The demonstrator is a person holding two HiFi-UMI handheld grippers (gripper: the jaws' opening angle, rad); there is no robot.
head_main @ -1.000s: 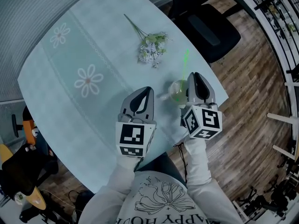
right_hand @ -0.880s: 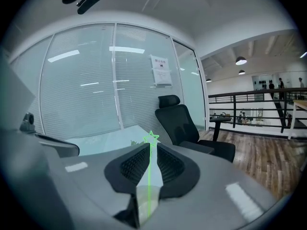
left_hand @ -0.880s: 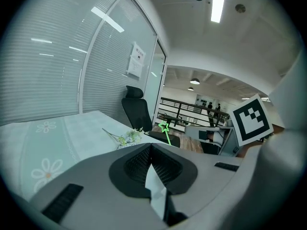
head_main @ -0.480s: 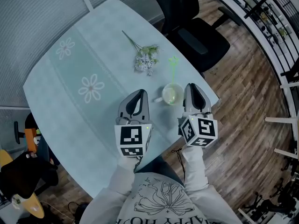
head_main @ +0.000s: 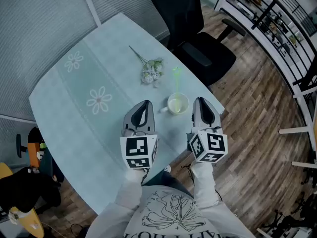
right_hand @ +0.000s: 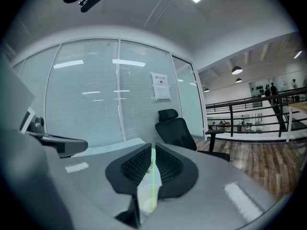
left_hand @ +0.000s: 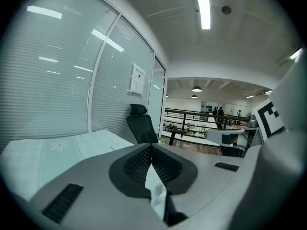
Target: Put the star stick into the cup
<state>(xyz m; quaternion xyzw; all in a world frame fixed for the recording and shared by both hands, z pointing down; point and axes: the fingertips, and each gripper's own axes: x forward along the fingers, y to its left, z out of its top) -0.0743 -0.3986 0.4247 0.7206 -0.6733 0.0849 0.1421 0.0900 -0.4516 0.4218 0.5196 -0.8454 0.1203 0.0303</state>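
Observation:
A white cup point(head_main: 177, 103) stands on the pale table point(head_main: 89, 128) near its right edge. The green star stick point(head_main: 177, 81) stands upright in it, star end up. My right gripper point(head_main: 201, 100) is shut with nothing in it, just right of the cup and apart from it. My left gripper point(head_main: 143, 103) is also shut and holds nothing, left of the cup. In the right gripper view the stick point(right_hand: 153, 181) and cup point(right_hand: 144, 202) show through the slit below the closed tips point(right_hand: 153, 146). In the left gripper view the jaws point(left_hand: 151, 146) meet at the tip.
A sprig of small pale flowers point(head_main: 150, 73) lies on the table beyond the cup. A black office chair point(head_main: 198, 51) stands behind the table's right edge on a wooden floor. Shelving point(head_main: 277, 19) runs along the far right.
Both grippers have drawn back toward the person. The right gripper, which was beside the cup a second ago, is now apart from it. The stick stays in the cup.

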